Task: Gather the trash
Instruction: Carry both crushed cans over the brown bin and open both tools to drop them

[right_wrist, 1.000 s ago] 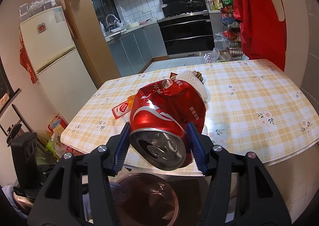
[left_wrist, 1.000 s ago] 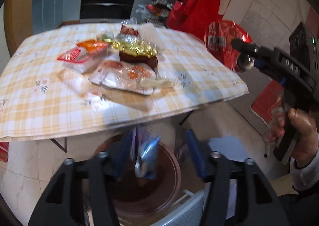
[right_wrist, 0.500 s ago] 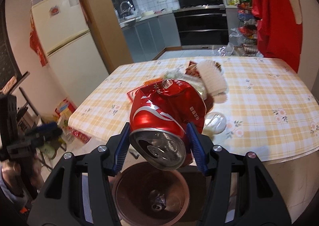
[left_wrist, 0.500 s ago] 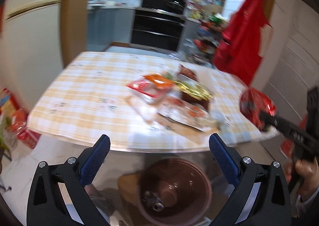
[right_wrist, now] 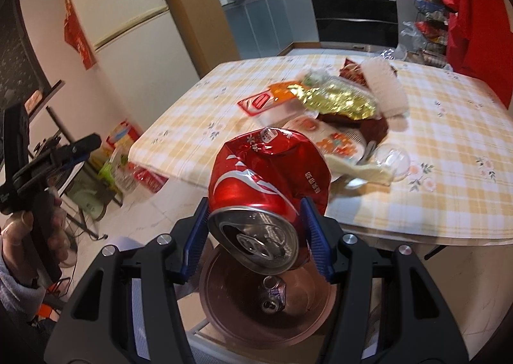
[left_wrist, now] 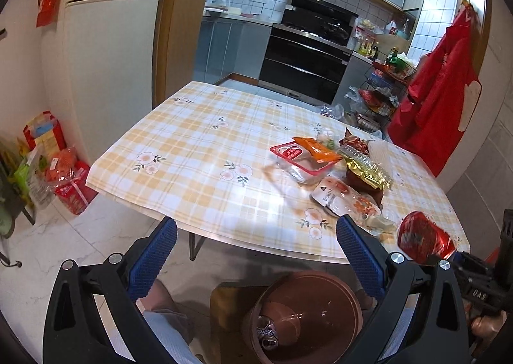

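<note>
While we stand at the near edge of the table (left_wrist: 205, 152), our right tongs (right_wrist: 253, 229) clamp a crushed red can (right_wrist: 269, 190), blue pads pressed on its two sides near the silver top, which faces the camera. They hold it tilted down, directly above a round brown bin (right_wrist: 224, 309) on the floor, so it looks ready to be dropped in. A smaller crushed can (right_wrist: 272, 293) already lies at the bin's bottom.

Our left tongs (left_wrist: 256, 261) stand wide apart with nothing between them. They have just been opening. The left view looks down over the same bin (left_wrist: 320, 280), the red can (left_wrist: 426, 239) showing at the right edge of the picture.

More trash waits in a loose pile toward the table's far right side: a clear tray (left_wrist: 304, 162) with a red and orange label, a gold foil wrapper (left_wrist: 368, 171), a white pouch (left_wrist: 343, 200) printed in orange, a white ridged piece (right_wrist: 384, 88) and a clear plastic dome (right_wrist: 392, 157) near the table's edge. We judge the empty left tongs are free to fetch the next piece once the red can goes in.

The bin sits just off the table's near edge, within easy reach of both hands. A fridge (left_wrist: 109, 53) and a dark oven (left_wrist: 304, 65) stand beyond.
</note>
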`<action>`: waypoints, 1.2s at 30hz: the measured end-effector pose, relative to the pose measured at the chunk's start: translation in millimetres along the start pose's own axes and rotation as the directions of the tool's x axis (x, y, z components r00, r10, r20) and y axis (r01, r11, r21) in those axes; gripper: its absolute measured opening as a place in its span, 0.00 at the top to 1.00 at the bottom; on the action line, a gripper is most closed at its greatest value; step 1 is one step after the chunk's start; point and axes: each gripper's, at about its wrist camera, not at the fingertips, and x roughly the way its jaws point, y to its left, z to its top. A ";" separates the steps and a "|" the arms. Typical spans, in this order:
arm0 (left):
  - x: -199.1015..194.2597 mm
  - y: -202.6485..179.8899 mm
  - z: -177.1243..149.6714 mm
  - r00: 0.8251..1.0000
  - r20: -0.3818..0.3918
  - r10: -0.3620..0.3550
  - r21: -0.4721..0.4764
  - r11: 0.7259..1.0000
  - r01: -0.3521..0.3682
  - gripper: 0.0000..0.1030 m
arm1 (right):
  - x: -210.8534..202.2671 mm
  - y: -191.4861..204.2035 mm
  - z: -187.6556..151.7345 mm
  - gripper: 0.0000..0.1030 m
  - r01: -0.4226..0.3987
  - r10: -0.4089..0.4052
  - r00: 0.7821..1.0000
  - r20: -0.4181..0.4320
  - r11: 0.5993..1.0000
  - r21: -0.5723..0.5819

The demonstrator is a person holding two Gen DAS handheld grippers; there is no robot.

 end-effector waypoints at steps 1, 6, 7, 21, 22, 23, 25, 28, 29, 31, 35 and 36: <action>1.4 -0.1 -1.3 1.000 -0.001 0.000 0.000 1.000 0.000 0.06 | 1.0 2.0 -1.3 0.44 -0.003 0.003 1.000 -0.006 1.000 -0.002; 3.1 -0.2 -2.7 1.000 -0.002 0.002 0.006 1.000 -0.002 0.06 | 5.5 8.6 -3.9 0.44 -0.024 0.024 0.999 -0.032 1.000 -0.017; 3.3 0.1 -3.4 1.000 -0.004 0.000 0.006 1.000 0.000 0.06 | 6.3 10.2 -4.6 0.44 -0.029 0.029 0.999 -0.039 0.999 -0.022; 6.6 -1.7 -5.3 1.000 -0.013 0.003 0.013 1.000 -0.003 0.06 | 0.9 6.0 -2.8 0.10 0.047 -0.047 0.999 -0.006 0.999 -0.015; 6.7 -1.7 -5.4 1.000 -0.013 0.004 0.013 1.000 -0.003 0.06 | 0.8 5.1 -2.5 0.09 0.056 -0.056 0.998 -0.002 0.998 -0.013; 6.7 -1.7 -5.5 1.000 -0.013 0.003 0.013 1.000 -0.003 0.06 | 0.0 3.2 -2.2 0.09 0.066 -0.066 0.998 0.002 0.998 -0.008; 7.0 -1.8 -5.8 1.000 -0.014 0.004 0.015 1.000 -0.003 0.06 | -0.8 -0.7 -1.6 0.08 0.083 -0.083 0.997 0.006 0.997 0.000; 9.3 -1.8 -7.4 1.000 -0.021 0.006 0.019 1.000 -0.006 0.06 | -0.8 -5.8 -1.2 0.08 0.094 -0.095 0.995 0.008 0.995 0.013; 10.4 -1.7 -8.2 1.000 -0.024 0.006 0.019 1.000 -0.006 0.06 | -0.7 -8.5 -1.4 0.08 0.099 -0.099 0.995 0.008 0.995 0.020; 13.1 -1.4 -9.0 1.000 -0.031 0.006 0.020 1.000 -0.005 0.06 | 0.9 -12.8 -1.8 0.08 0.103 -0.103 0.995 0.005 0.994 0.031; 19.0 -3.0 -10.7 0.999 -0.046 0.006 0.026 1.000 -0.005 0.06 | 3.0 -19.8 -3.3 0.08 0.122 -0.122 0.993 0.003 0.992 0.029; 21.5 -3.2 -11.6 0.999 -0.052 0.007 0.030 1.000 -0.005 0.06 | 4.3 -21.9 -3.5 0.08 0.131 -0.131 0.991 0.001 0.991 0.026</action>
